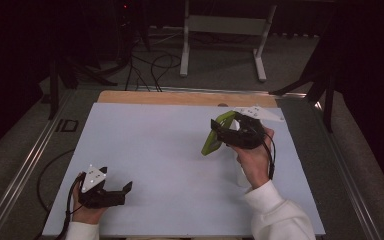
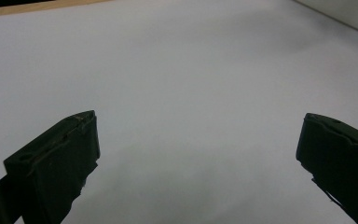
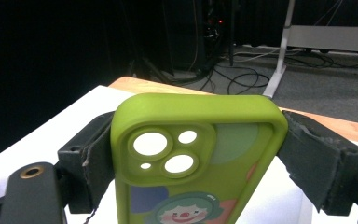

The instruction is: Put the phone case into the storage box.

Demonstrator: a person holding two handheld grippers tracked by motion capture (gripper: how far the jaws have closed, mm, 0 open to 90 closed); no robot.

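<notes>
Gripping a lime-green phone case [image 3: 196, 163] by its two long edges, the right tool [image 3: 196, 154] holds it tilted above the white worktop [image 1: 170, 150]; camera cut-outs and a cartoon clown mark it. Left tool [image 2: 198, 154] gapes, unloaded.

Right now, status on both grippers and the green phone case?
Right gripper shut on the lime-green rubbery phone case, lifted, tilted over the white table. Left gripper open, empty, low. Nothing in the way.

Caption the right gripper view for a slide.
Right gripper clamping a green phone case with a clown print, above the white table.
</notes>
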